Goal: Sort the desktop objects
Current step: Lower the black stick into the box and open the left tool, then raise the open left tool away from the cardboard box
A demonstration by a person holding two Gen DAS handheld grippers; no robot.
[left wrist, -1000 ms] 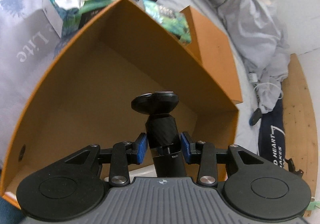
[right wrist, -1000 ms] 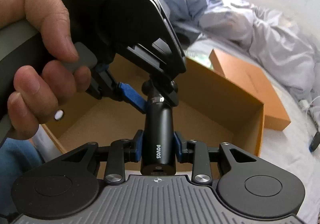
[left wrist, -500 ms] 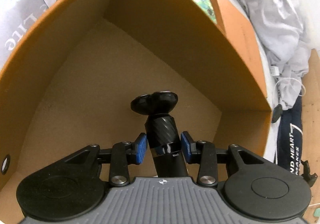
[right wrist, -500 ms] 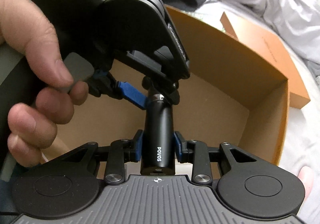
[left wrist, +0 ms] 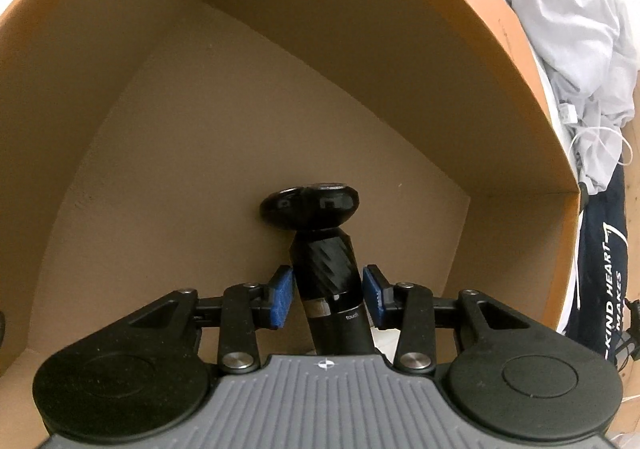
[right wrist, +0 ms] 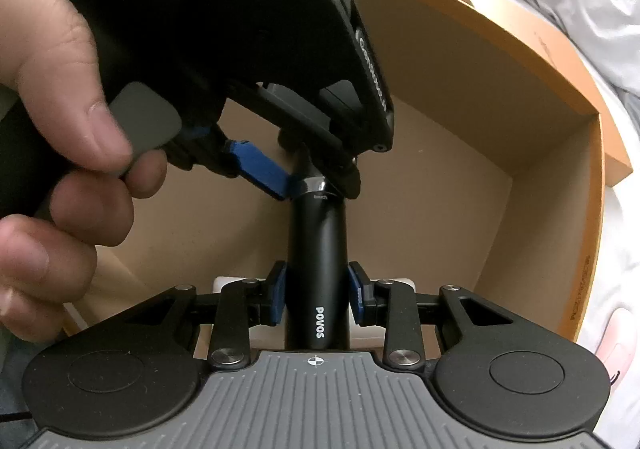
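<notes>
A black electric shaver (left wrist: 324, 265), marked POVOS on its handle (right wrist: 318, 281), is held low inside an orange cardboard box (left wrist: 280, 61). Its round head rests at the box floor. My left gripper (left wrist: 326, 295) stands around the shaver's neck with a small gap at each blue pad, so it looks slightly open. My right gripper (right wrist: 316, 299) holds the handle's lower end, its blue pads close against both sides. In the right wrist view the left gripper (right wrist: 304, 185) and the hand holding it fill the upper left.
The box walls (right wrist: 560, 209) rise on all sides. An orange lid (right wrist: 560, 49) lies beyond the far wall. Crumpled grey cloth (left wrist: 576, 29), white cables and a navy printed bag (left wrist: 600, 269) lie to the right on a wooden surface.
Both grippers have lowered the shaver deeper into the box, its head now at the floor. The left pads have parted slightly from the shaver's neck.
</notes>
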